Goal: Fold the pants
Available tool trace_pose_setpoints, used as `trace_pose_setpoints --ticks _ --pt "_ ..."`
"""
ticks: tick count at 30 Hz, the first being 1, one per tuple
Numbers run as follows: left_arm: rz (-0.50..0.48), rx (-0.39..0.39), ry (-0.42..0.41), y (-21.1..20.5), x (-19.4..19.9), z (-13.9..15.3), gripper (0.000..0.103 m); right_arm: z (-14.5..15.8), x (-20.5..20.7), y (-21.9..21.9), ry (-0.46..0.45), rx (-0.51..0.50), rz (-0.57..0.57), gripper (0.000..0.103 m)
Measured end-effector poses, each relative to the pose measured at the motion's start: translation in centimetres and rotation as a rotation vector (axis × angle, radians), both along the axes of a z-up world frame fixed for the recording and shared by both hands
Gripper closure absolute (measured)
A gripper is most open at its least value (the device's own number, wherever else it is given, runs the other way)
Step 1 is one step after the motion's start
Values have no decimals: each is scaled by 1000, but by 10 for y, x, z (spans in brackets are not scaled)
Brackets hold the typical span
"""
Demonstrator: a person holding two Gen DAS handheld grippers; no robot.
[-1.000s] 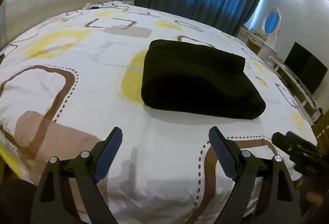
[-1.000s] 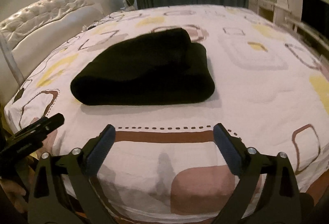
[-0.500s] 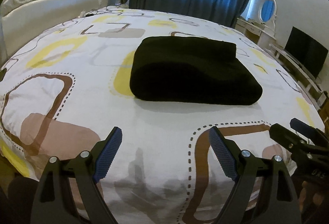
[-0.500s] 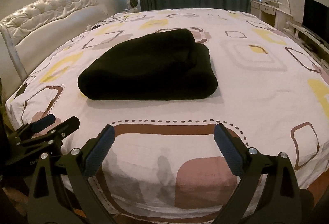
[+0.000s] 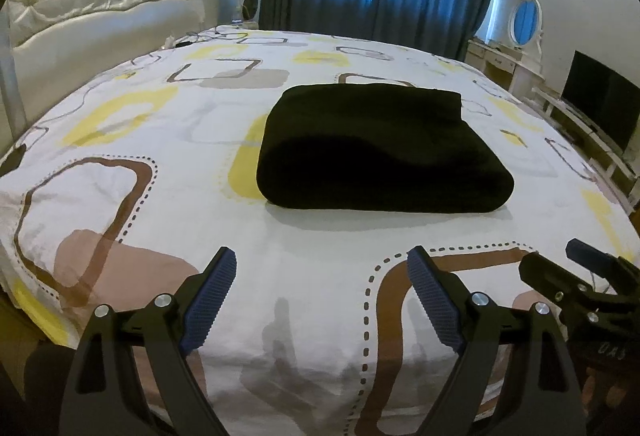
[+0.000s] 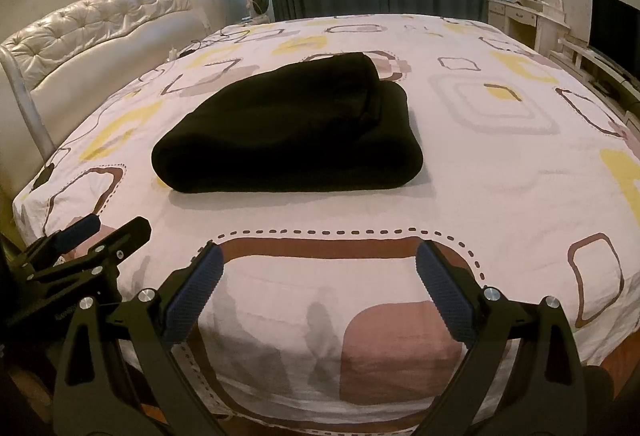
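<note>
The black pants (image 5: 380,152) lie folded into a thick, squarish bundle near the middle of the bed (image 5: 168,140), on the patterned white sheet. Both claws hang back over the near edge of the mattress, well apart from the cloth: the left claw (image 5: 320,288) is spread wide with nothing between its blue pads, and the right claw (image 6: 318,284) is likewise released and empty.

The fabric looks soft and fairly heavy, something like fleece, with plump rounded folds rather than sharp creases. I'd guess it is limp and will sag if lifted from one point, though the nap should keep it from slipping in the pads. The top layer sits smaller than the one beneath, leaving a step at the far right corner. If any tidying remains, the best hold is probably on the rounded near edge at its two corners, one claw each, pinching through all layers together.
</note>
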State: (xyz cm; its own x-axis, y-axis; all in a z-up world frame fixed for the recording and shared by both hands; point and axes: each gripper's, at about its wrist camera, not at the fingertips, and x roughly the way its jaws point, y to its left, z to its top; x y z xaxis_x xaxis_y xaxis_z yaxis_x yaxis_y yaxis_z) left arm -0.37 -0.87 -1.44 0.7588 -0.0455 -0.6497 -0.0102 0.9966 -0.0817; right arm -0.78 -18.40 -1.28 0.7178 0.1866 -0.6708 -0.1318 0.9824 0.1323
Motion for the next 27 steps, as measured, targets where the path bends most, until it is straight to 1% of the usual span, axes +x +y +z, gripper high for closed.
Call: trace_pose_setpoints --ticks 10,16,22,27 --pt "-33 20 3 -8 -2 2 17 -2 -2 2 0 1 -1 6" --pt "-33 -5 18 -5 -1 1 17 -2 -2 2 -1 2 -2 6" --pt "-29 17 7 -7 -1 2 17 -2 -3 2 -2 1 -2 6" --pt "-29 12 10 -6 -1 3 17 -2 -2 2 -1 2 -3 6"
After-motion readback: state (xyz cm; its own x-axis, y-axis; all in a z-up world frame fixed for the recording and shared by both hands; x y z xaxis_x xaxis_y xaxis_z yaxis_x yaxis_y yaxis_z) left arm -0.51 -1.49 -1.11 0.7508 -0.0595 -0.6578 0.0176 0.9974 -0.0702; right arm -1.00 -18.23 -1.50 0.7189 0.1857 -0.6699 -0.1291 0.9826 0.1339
